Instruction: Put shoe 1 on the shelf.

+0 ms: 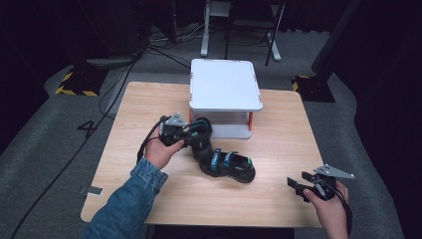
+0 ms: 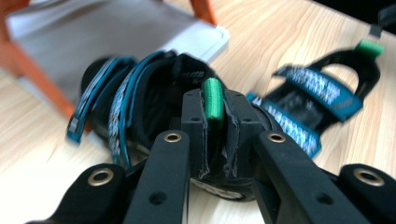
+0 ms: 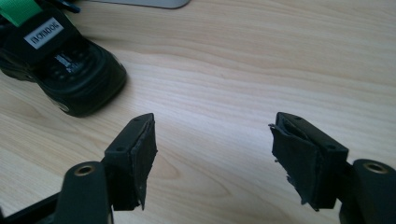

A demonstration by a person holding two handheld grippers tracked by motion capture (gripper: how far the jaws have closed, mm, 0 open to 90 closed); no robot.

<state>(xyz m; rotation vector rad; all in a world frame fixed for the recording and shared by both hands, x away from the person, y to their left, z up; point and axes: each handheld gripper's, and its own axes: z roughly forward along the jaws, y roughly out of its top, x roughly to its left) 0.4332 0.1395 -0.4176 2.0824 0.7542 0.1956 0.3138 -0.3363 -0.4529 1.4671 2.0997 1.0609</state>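
Left tongs [image 2: 214, 135] clamped on green heel loop [image 2: 213, 95] of black sandal with blue straps [image 2: 140, 100] beside white two-tier stand [image 1: 225, 84], second matching sandal [image 1: 228, 166] flat mid wooden worktop [image 1: 278, 144], right tongs [image 3: 212, 154] spread wide, holding nothing

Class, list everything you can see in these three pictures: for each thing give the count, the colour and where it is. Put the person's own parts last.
Table: one, light wood, centre of the high view.
Two-tier stand: one, white shelves on orange legs, far middle of the table.
Held sandal: one, black with blue straps and a green heel loop, in front of the stand.
Free sandal: one, same colours, flat on the table mid-front.
Floor cables: several, black, left of the table.
Left gripper: one, black, fingers pinching the held sandal's heel loop.
Right gripper: one, black, open over bare table.
Denim sleeve: one, blue, left forearm.
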